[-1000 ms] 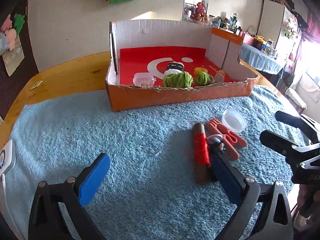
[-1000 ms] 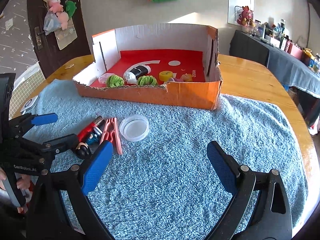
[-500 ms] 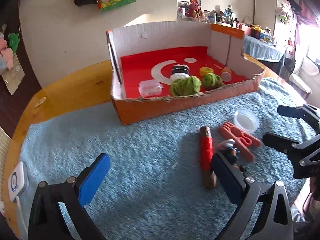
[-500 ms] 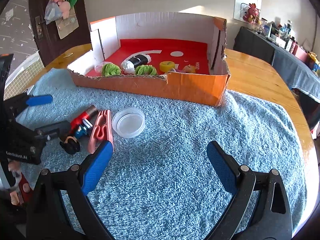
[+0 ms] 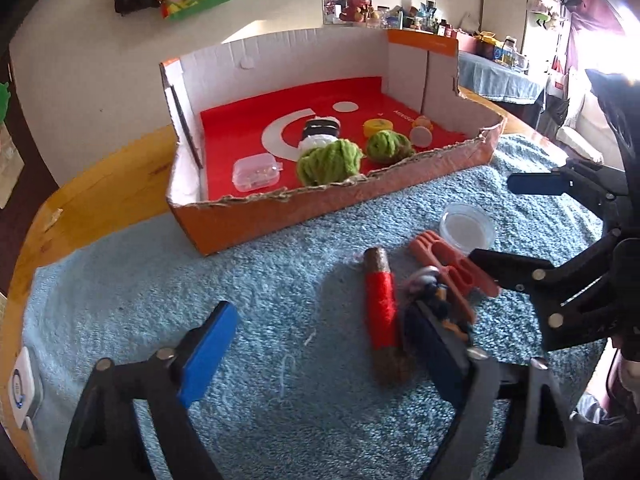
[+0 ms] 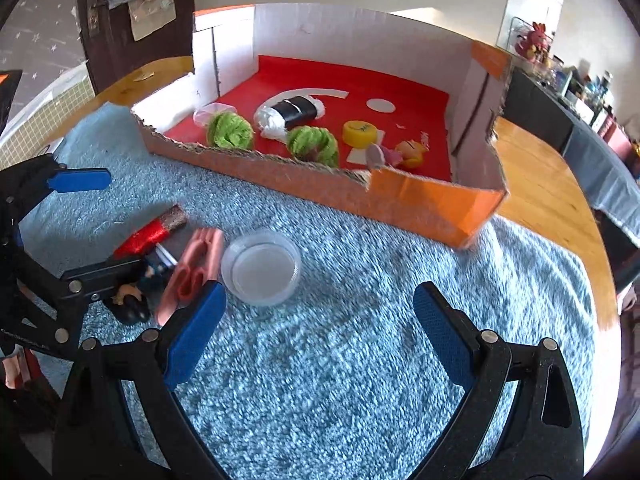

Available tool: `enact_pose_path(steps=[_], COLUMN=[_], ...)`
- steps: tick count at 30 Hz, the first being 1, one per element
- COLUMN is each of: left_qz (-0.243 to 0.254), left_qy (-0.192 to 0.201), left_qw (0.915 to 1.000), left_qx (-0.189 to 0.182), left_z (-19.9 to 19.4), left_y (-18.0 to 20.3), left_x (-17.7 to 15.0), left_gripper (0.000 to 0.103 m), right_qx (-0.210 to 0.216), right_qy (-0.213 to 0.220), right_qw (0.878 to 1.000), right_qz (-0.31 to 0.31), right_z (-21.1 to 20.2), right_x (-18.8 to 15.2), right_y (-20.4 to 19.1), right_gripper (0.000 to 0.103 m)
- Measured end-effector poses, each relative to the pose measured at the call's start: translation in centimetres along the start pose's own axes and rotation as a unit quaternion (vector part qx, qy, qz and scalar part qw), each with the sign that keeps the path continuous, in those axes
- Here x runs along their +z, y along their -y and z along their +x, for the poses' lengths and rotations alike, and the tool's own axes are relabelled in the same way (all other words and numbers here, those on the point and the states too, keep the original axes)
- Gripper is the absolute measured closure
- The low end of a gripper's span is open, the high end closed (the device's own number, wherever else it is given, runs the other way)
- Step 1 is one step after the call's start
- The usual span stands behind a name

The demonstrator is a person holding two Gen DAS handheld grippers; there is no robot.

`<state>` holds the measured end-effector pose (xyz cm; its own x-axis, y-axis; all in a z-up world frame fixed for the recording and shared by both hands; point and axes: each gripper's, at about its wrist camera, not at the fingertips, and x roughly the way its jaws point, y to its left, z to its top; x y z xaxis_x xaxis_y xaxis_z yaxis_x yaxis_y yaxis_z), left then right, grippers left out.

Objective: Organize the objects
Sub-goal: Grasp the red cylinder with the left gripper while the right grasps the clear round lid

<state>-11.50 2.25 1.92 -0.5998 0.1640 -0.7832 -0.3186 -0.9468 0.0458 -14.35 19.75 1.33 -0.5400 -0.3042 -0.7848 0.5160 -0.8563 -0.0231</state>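
An orange cardboard box (image 5: 320, 216) (image 6: 420, 204) with a red floor holds two green yarn balls (image 5: 328, 162) (image 6: 230, 130), a black-and-white roll, a yellow cap and small toys. On the blue towel lie a red thread spool (image 5: 380, 304) (image 6: 150, 234), a pink clip (image 5: 452, 260) (image 6: 192, 272), a small figure (image 5: 436, 304) (image 6: 136, 292) and a clear round lid (image 5: 466, 226) (image 6: 262, 266). My left gripper (image 5: 320, 344) is open, its right finger beside the spool. My right gripper (image 6: 320, 328) is open, just in front of the lid.
The towel (image 6: 360, 360) covers a round wooden table (image 6: 536, 184). A white device (image 5: 20, 384) lies at the table's left edge. A clear plastic case (image 5: 256, 172) sits in the box. Cluttered shelves stand at the back right.
Both grippers have moved forward toward the loose objects and the box. The right gripper now hovers close to the lid. Both stay open.
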Motion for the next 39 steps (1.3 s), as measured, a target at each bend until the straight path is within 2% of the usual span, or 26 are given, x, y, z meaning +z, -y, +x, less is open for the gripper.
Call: enact_pose_path(steps=[1,3,6,8,10,11,13,20,32,39], left_qz=[-0.003,-0.007,-0.007,-0.006,-0.011,-0.015,-0.022,-0.039,-0.045,-0.046], left_qy=[-0.004,0.001,0.007,0.012,0.019,0.020,0.024,0.048,0.110,0.116], left_qw=[0.9999,0.9999,0.9998,0.9997,0.9994,0.9992,0.9984,0.9966,0.9911,0.9902], left_qx=[-0.010,-0.012,-0.017,-0.018,-0.025,-0.032,-0.047,-0.055,-0.059,-0.061], left_z=[0.2,0.0,-0.2,-0.4,-0.5,-0.5,-0.6,-1.9,-6.4,-7.0], left_y=[0.0,0.1,0.5,0.8,1.0,1.0,1.1,1.4,1.0,0.7], left_x=[0.0,-0.1,-0.2,-0.4,-0.5,-0.5,-0.6,-0.9,0.7,1.0], left_gripper=[0.031,0.034,0.045,0.051,0.066,0.070,0.088,0.088,0.088,0.088], right_qx=[-0.002,-0.007,-0.002,0.002,0.008,0.011,0.030,0.049,0.067,0.067], right_qy=[0.000,0.003,0.002,0.004,0.007,0.008,0.007,0.030,0.089,0.091], right_qw=[1.000,1.000,1.000,1.000,1.000,1.000,0.999,0.998,0.994,0.993], right_qz=[-0.005,-0.014,-0.019,-0.019,-0.023,-0.022,-0.017,0.003,0.018,0.018], right_z=[0.0,0.1,0.2,0.2,0.1,0.1,0.1,-1.1,-5.6,-6.0], right_x=[0.2,0.3,0.3,0.2,0.2,0.2,0.1,-0.5,0.7,0.8], right_y=[-0.2,-0.6,-1.0,-1.3,-1.6,-1.7,-1.8,-1.7,-1.3,-1.2], right_gripper=[0.007,0.009,0.022,0.034,0.043,0.051,0.065,0.064,0.064,0.064])
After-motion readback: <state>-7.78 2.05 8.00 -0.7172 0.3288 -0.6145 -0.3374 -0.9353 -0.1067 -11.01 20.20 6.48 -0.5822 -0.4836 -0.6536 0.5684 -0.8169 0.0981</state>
